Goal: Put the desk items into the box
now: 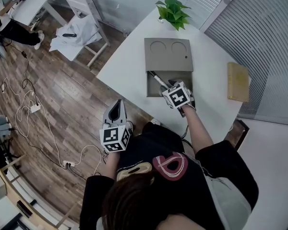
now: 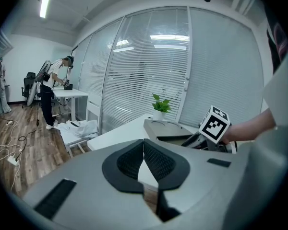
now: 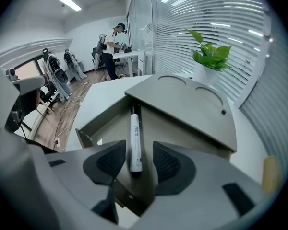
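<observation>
Marker [image 3: 135, 138] lies between parted jaws of right gripper [image 3: 139, 146] (gap each side).

Watching remotely, so I'm anchoring everything to the big white table [image 1: 129, 66]. A small leafy green plant in a white pot [image 1: 173, 11] sits at its far corner. Off its left side there's a white wooden chair [image 1: 79, 1] with crumpled white cloth [image 1: 84, 30] dumped on it. White cables [image 1: 25, 99] snake over the brown wood-plank floor [image 1: 62, 95] there. Grey slatted blinds [image 1: 264, 42] run along its right side.
</observation>
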Available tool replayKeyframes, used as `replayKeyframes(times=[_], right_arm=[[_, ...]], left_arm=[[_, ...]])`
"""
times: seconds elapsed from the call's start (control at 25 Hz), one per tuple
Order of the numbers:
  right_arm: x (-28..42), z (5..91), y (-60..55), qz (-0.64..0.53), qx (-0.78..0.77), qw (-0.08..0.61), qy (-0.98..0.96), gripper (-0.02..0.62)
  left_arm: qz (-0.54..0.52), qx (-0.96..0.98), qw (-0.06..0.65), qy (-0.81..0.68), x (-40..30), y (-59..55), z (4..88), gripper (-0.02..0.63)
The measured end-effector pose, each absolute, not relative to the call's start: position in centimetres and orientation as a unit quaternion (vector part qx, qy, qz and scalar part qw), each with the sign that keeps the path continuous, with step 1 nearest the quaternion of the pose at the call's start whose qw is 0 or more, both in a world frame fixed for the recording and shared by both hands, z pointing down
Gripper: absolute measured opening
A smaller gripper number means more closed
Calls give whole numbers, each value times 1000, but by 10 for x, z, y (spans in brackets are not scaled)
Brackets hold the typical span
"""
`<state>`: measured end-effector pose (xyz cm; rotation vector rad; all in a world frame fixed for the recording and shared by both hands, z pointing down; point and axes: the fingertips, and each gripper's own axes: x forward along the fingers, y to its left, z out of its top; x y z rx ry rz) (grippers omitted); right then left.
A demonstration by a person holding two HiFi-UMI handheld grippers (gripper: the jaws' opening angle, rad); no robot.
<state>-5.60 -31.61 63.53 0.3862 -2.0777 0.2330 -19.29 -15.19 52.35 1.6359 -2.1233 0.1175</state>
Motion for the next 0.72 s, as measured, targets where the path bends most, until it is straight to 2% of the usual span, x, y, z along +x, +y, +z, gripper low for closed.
replayKeyframes(times=[0.32, 0.72], right_arm=[[-53, 614, -308, 116, 179, 447, -869, 183], [-47, 577, -303, 85, 233, 390, -887, 183]], left_arm=[[40, 620, 220, -752, -189, -162, 518, 18], [31, 666, 207, -716, -181, -182, 508, 18]])
